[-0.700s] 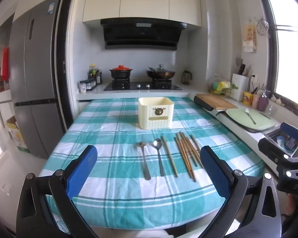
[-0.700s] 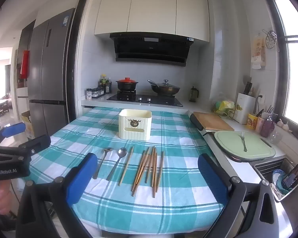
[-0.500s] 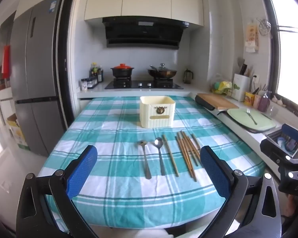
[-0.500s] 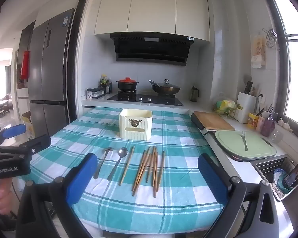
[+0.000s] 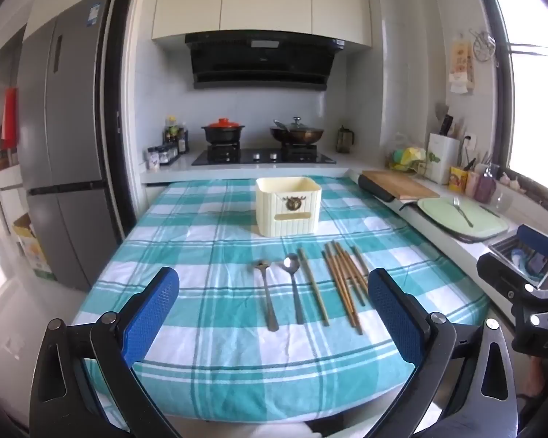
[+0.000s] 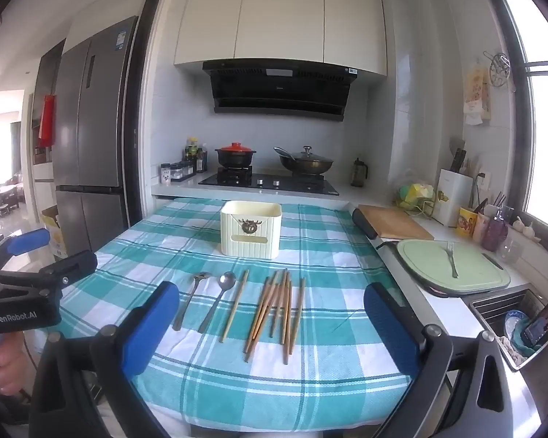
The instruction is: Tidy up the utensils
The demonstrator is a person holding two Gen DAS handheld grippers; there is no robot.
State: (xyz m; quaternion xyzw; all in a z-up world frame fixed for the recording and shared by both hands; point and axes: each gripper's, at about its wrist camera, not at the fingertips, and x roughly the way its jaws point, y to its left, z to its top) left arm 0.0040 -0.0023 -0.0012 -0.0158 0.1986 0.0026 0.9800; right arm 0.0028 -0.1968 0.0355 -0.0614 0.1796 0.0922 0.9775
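Your left gripper [image 5: 273, 308] hangs just off the near edge of the table, its blue pads spread wide with nothing between them. Ahead of it, on the teal-and-white checked tablecloth [image 5: 186, 255], the utensils lie in a row with their handles toward you: a slotted spoon [image 5: 266, 297] on the left, a plain metal spoon [image 5: 295, 290] just beside it, then a single chopstick [image 5: 313, 286], then a loose bundle of wooden chopsticks [image 5: 345, 284] farther right. In this view the two spoons sit about midway between your left pads, while the bundle lies close to the right-hand pad [image 5: 392, 310]. Beyond them, well apart from the utensils, stands the cream utensil holder [image 5: 288, 206], upright and open-topped.

Your right gripper [image 6: 272, 323] is likewise held wide apart and carries nothing. From its camera the chopstick bundle [image 6: 276, 310] lies nearly centred between its pads, with the single chopstick [image 6: 234, 304], the plain spoon [image 6: 217, 301] and the slotted spoon [image 6: 190, 299] off to the left, near the left-hand pad [image 6: 151, 332]. The cream holder [image 6: 251, 233] stands behind them on the tablecloth [image 6: 328, 252]. Neither gripper touches any utensil.

Your left gripper shows at the left edge of the right camera's view, beside the table.
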